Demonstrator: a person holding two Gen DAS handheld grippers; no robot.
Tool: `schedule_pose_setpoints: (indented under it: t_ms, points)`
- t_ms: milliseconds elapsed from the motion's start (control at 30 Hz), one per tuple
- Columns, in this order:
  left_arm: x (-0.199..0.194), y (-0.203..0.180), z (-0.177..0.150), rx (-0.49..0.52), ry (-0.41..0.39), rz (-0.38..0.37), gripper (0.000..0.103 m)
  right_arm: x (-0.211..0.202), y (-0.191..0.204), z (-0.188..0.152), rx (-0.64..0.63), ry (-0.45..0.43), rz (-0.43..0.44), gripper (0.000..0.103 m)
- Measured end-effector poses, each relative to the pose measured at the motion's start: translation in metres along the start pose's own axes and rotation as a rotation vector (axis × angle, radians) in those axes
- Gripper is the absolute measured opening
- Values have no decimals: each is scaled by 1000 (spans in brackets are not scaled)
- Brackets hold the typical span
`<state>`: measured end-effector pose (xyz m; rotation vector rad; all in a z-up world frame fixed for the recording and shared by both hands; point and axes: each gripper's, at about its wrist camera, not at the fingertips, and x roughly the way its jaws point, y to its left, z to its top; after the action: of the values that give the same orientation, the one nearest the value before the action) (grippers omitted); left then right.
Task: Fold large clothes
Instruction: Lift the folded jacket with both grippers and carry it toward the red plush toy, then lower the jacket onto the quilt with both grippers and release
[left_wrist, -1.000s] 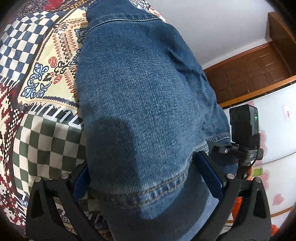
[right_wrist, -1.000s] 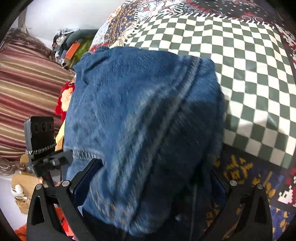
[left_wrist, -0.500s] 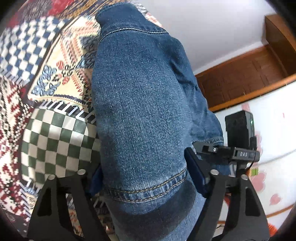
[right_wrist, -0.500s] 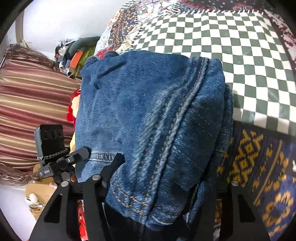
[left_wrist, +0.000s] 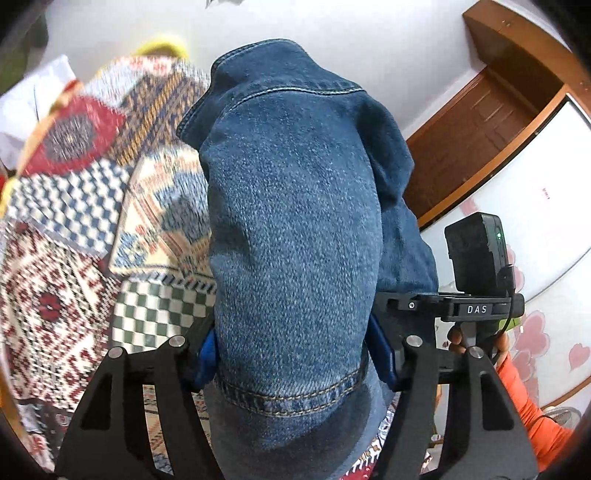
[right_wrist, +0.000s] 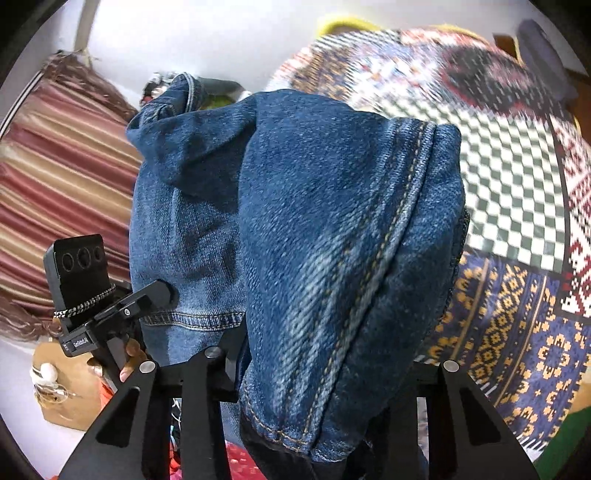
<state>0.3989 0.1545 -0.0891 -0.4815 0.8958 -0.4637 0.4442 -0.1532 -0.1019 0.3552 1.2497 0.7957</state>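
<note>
Denim jeans, bunched, held up above a patchwork bedspread by both grippers.

Left gripper — jaws closing, blue pads pinching a hemmed fold of denim; right gripper — jaws closing on a thick seamed bundle, its fingertips buried in cloth and not visible. The jeans fill the middle of both views and hide most of the bed beneath. Bedspread blurred, its far patterns hard to read. The rest of the garment is cut off at the lower edge. Fingers and an orange sleeve only partly seen behind the handles.
</note>
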Motion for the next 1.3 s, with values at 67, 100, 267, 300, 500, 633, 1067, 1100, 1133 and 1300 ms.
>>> schedule_pose_setpoints:
  t_ms: [67,100,267,300,500,633,1067,1100,1133,1300]
  points:
    - [-10,-9,6,4,-23,6,67,-6,19,0,-27,-18,-2,39]
    - [-19,-8,8,7,-37,10,67,-8,31,0,-47,-25,-6,39]
    - [-59,18,5,-13,-89,36,67,6,75,4,-95,-20,2,39]
    - [-68,27,2,-25,-98,44,67,15,85,4,-103,-11,7,39]
    - [-94,75,-18,-99,-98,88,67,76,116,3,-109,72,18,39]
    - [-89,115,-40,-171,-64,114,67,128,115,-9,-75,165,22,39]
    - [-32,243,-99,-431,34,143,67,242,79,-4,-6,329,-6,39]
    - [-31,243,-101,-426,33,147,67,247,73,-2,-5,345,5,39]
    - [-32,241,-103,-416,32,154,67,250,67,-1,-4,351,11,40]
    - [-42,218,-113,-351,23,222,69,248,48,-4,9,377,41,54]
